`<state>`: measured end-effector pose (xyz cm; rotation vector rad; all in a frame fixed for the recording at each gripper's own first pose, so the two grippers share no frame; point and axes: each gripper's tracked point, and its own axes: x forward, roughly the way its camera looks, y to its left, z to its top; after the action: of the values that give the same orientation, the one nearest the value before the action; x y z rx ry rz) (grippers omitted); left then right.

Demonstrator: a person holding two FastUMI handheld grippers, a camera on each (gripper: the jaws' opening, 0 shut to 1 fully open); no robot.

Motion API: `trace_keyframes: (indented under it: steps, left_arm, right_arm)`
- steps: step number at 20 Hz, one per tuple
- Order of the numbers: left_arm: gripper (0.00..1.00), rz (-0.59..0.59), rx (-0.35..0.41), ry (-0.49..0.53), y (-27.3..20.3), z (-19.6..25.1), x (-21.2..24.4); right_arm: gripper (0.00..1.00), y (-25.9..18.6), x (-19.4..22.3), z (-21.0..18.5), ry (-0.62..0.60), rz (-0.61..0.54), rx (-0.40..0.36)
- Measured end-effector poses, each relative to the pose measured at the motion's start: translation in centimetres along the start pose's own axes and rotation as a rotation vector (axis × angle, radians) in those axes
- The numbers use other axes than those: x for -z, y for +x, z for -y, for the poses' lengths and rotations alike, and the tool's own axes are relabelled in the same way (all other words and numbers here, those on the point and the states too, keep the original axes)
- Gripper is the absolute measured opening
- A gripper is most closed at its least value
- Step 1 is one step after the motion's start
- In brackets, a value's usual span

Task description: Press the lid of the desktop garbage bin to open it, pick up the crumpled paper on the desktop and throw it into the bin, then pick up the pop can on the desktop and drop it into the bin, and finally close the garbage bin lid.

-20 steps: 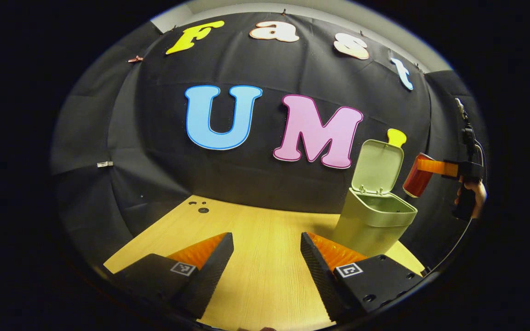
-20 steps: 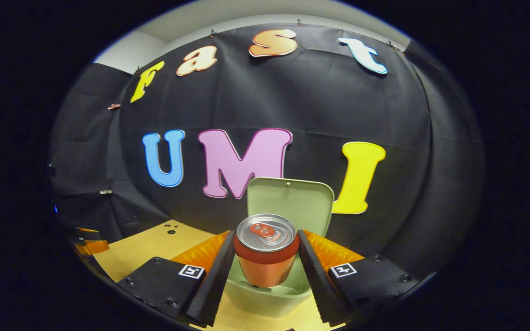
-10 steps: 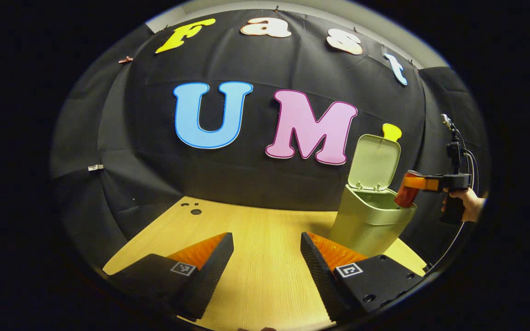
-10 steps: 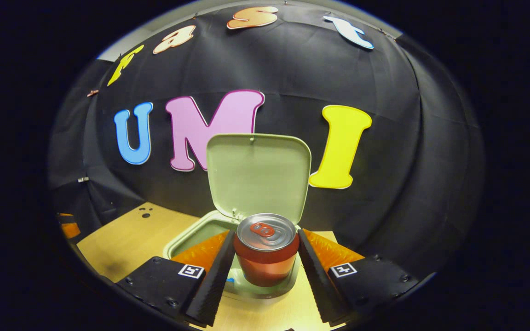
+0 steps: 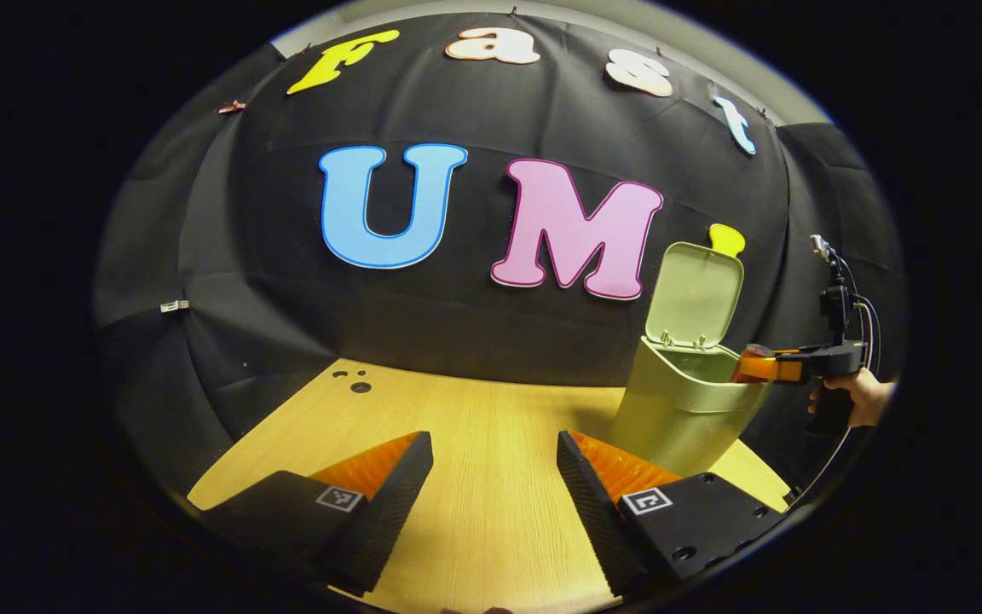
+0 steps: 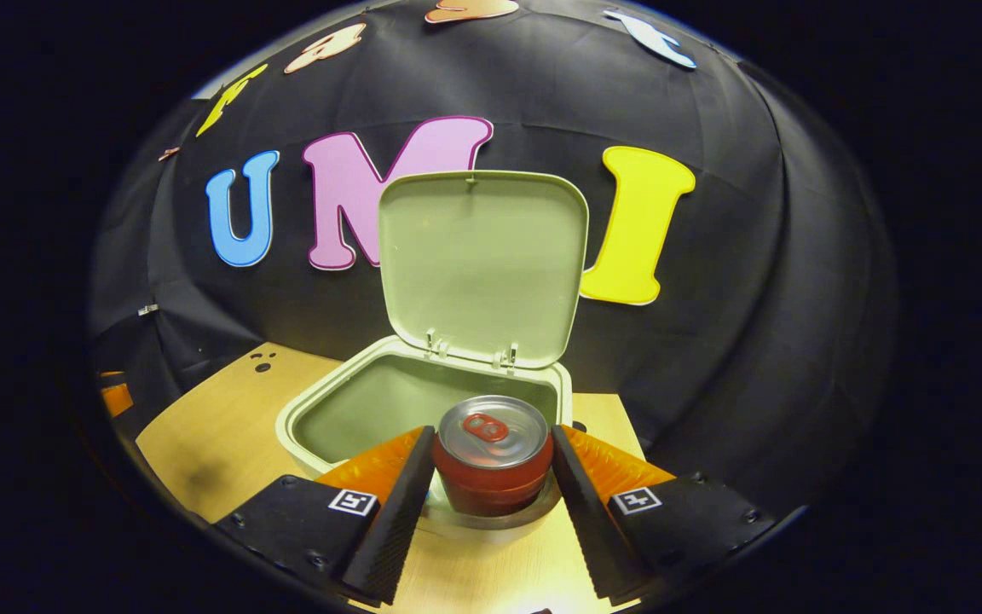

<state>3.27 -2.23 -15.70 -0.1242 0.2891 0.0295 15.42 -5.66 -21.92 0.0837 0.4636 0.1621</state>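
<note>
Two fingers of the right gripper (image 6: 491,477) clamp the pop can (image 6: 493,452) from either side, can upright, silver top with its pull tab facing the camera. Lower half of the can sits below the near rim of the garbage bin (image 6: 303,426), inside the open mouth. Bin interior beyond the can is pale green; contents at the bottom cannot be made out. Lid (image 6: 482,264) stands raised on its hinges at the far rim, inner face toward the camera, black booth wall behind it.

Left gripper (image 5: 491,486): fingers spread wide apart, nothing between them, hovering over bare desk (image 5: 474,426). Wood-grain desk runs forward; a few small dark holes (image 5: 360,386) near its far left edge. Farther off to the right, the bin (image 5: 678,418) stands on the desk near its right edge, lid (image 5: 696,294) up. Right gripper (image 5: 759,368) reaches in at the bin's rim from the right, a hand (image 5: 853,396) on its grip, cable trailing down. From here the can is mostly hidden at the rim.
</note>
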Motion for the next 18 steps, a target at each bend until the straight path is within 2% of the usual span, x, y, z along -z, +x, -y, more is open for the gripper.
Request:
trace_keyframes:
  steps: [5, 9, 18]
  left_arm:
    - [0.95, -0.007, -0.006, 0.001, -0.1, -0.1, 0.2]
    - [0.95, -0.007, -0.008, -0.004, -0.3, -0.1, 0.3]
    - [0.95, -0.008, -0.007, -0.002, -0.5, 0.3, 0.5]
  right_arm:
    - [0.81, 0.0, -0.1, 0.3, 0.000, -0.006, 0.000]
    - [0.81, -0.5, -1.7, 0.1, 0.008, 0.039, -0.003]
    - [0.81, -0.6, -13.6, 0.0, -0.006, 0.241, -0.023]
